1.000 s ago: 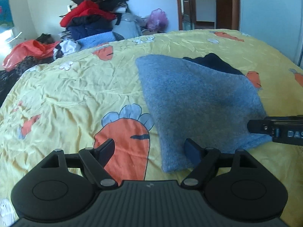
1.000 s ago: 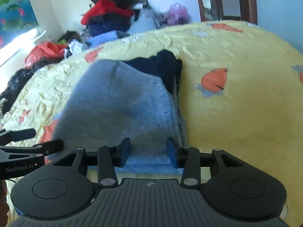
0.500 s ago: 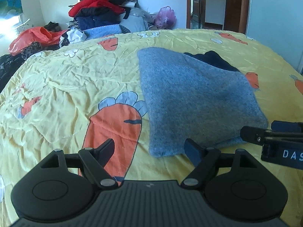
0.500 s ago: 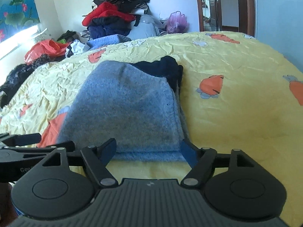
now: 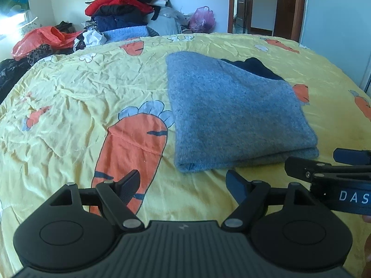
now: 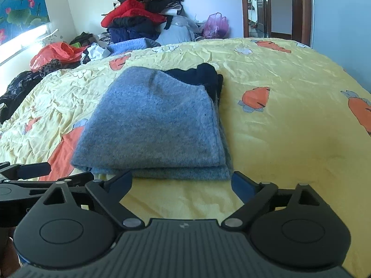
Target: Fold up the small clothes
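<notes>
A folded grey-blue sweater [image 5: 231,115] [image 6: 157,120] lies flat on the yellow carrot-print bedspread [image 5: 69,115]. A dark navy garment [image 5: 255,67] [image 6: 204,76] pokes out from beneath its far end. My left gripper [image 5: 183,183] is open just short of the sweater's near left corner, with nothing between its fingers. My right gripper [image 6: 183,181] faces the sweater's near edge. Its jaws are opening wide and are empty, the fabric lying just beyond the fingertips. Each gripper shows at the edge of the other's view, the right one [image 5: 336,169] and the left one [image 6: 34,173].
A tall pile of clothes [image 5: 125,7] [image 6: 139,16] stands against the far wall beyond the bed. A red plastic bag [image 5: 44,37] and dark garments lie at the far left, a pink bag [image 5: 201,18] near the doorway [image 5: 255,4]. Bare bedspread [image 6: 289,127] stretches right of the sweater.
Both grippers have drawn back from the sweater, which now lies farther ahead. The right jaws have spread from half closed at the sweater's near edge to wide apart.
</notes>
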The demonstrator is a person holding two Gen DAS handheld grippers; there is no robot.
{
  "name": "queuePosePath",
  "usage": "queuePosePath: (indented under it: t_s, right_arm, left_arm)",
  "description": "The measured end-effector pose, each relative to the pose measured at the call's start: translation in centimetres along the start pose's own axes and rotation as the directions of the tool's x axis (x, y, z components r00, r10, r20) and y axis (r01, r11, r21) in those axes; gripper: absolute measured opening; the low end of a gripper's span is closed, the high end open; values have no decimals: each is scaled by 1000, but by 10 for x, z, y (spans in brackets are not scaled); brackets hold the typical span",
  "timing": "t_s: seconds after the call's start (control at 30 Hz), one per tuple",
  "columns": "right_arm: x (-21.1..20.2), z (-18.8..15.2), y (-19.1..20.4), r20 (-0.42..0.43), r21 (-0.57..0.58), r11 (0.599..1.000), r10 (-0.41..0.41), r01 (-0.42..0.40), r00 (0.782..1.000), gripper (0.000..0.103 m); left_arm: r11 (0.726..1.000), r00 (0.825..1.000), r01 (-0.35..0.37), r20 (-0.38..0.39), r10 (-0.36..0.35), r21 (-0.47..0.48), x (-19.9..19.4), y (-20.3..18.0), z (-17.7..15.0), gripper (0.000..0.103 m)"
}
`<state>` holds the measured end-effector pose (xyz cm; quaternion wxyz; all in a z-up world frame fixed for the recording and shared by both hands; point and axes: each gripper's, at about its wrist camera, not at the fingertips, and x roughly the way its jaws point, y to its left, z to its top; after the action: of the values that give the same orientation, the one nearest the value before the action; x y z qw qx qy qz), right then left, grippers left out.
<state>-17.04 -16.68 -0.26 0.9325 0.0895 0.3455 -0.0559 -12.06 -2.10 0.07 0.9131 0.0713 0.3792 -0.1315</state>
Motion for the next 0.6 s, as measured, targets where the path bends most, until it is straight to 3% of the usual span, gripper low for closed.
queuePosePath:
  t_s: [0.6]
  right_arm:
    - [-15,-9,-1,3,-10,999,-40,40,999,101]
  left_arm:
    - [998,999,-38,-20,37,-58,-2,10,-15,81]
